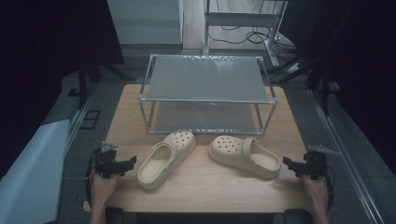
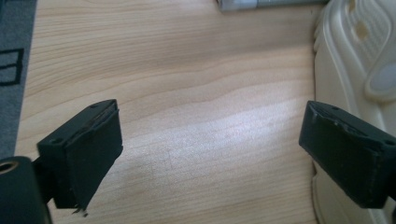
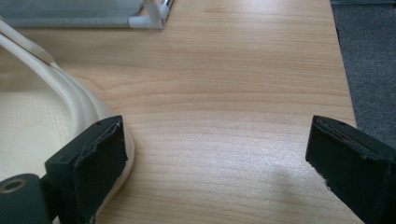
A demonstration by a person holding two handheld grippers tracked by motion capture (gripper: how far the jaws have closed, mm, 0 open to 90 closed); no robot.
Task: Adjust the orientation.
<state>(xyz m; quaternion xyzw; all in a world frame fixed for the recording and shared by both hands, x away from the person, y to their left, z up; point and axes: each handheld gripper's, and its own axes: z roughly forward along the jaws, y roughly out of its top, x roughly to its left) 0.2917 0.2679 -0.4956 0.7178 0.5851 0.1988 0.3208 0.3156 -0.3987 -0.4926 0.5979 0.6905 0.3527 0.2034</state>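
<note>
The left gripper (image 1: 132, 161) has its fingers (image 2: 84, 154) spread wide, and nothing is between them, just bare wood of the counter (image 1: 205, 182). The right finger of this gripper sits in front of the side of the left clog (image 2: 345, 56), but I cannot tell if it touches it. The right gripper (image 1: 286, 162) also has its fingers (image 3: 93, 163) spread wide and holds nothing; its left finger is just beside the heel rim of the right clog (image 3: 42, 116).

Both cream clogs lie on the counter between the two grippers, in front of a two-level metal rack (image 1: 205, 95). The left clog (image 1: 166, 158) and the right clog (image 1: 245, 155) have their toes near each other, close to the rack. No brand, label or writing can be read on them.
</note>
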